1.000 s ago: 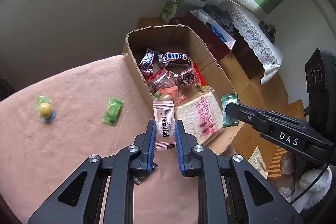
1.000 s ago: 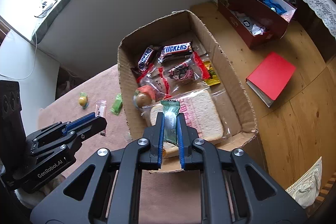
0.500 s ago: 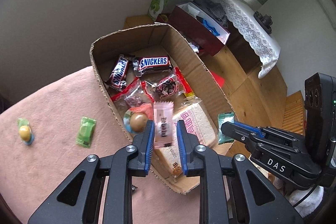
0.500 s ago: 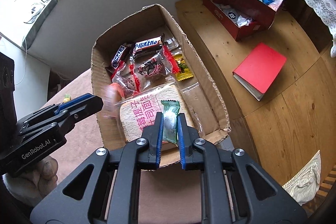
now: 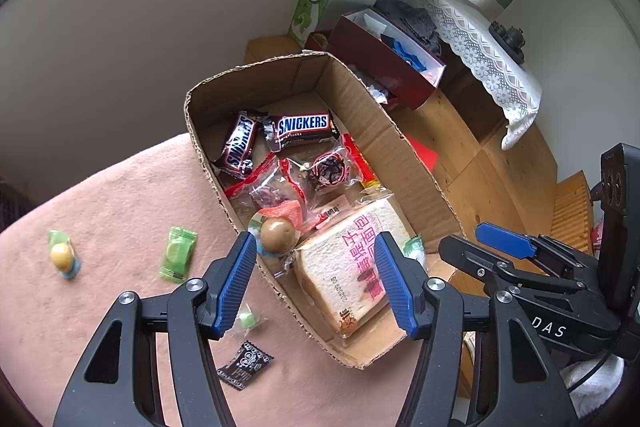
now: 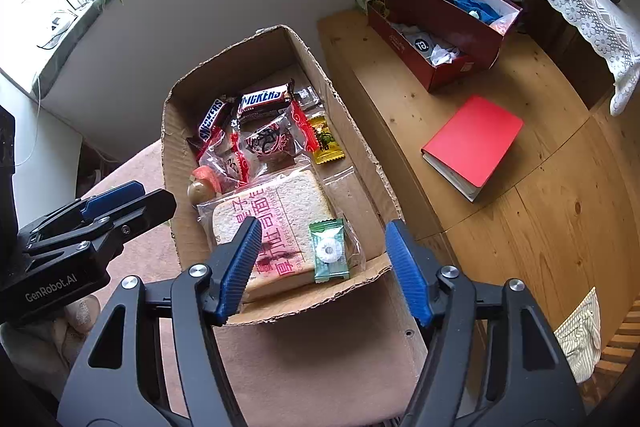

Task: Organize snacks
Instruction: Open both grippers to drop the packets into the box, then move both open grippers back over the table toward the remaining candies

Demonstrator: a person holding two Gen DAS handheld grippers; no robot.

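Red book (image 6: 474, 141) on wood floor (image 6: 540, 211) — maroon box (image 6: 436, 23) w/ clutter nearby.

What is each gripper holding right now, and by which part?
Nothing. The left gripper and right gripper are both open and empty above the cardboard box; the green candy lies loose on the bread pack.

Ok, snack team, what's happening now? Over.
Both grippers, left and right, open, empty. Green candy on bread pack in box. Nothing blocking.
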